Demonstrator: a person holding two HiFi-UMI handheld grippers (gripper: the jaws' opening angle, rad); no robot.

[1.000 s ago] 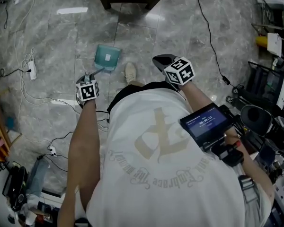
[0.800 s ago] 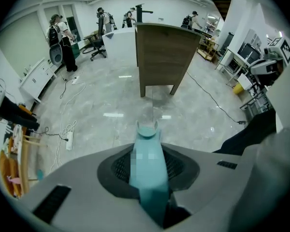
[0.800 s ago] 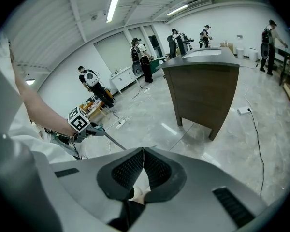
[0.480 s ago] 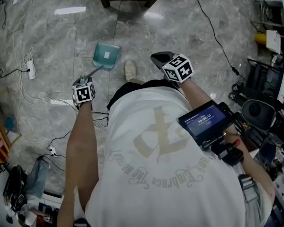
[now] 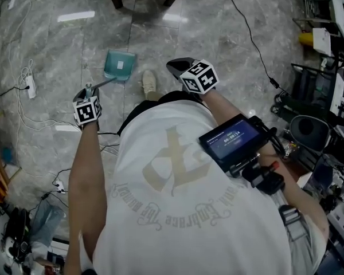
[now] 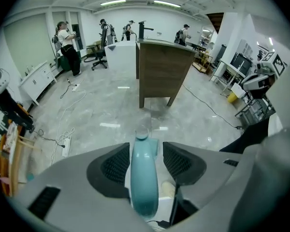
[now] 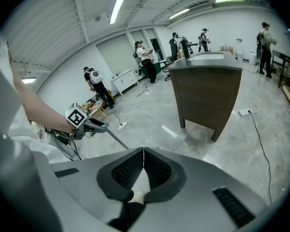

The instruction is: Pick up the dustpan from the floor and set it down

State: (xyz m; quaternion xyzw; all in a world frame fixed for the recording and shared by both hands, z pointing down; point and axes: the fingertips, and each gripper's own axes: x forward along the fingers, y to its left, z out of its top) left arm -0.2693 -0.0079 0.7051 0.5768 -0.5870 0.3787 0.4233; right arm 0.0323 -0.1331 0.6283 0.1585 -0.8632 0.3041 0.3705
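In the head view the teal dustpan (image 5: 120, 65) lies on the grey marble floor (image 5: 218, 33) at about eleven o'clock of the frame. Its pan is flat down and its handle (image 5: 102, 83) slants back toward seven o'clock, up into the left gripper (image 5: 90, 89); the pan looks to bear its own weight, so I judge the set-down done. A pale shoe (image 5: 149, 83) stands just beside the pan at its four o'clock. The right gripper (image 5: 175, 66) hangs at twelve o'clock, well apart from the dustpan, seemingly parked out of the way since one gripper is enough for so light a thing. In the left gripper view the handle stands in the gap at six o'clock and the jaws have just been opening: the ribbed pads stand off it on both sides, so the grip is released though the handle is between them. Beyond, at twelve o'clock, rises a dark wooden counter (image 6: 162, 74). In the right gripper view the jaws are pressed together with nothing between, and the left gripper shows at nine o'clock with the handle running down from it
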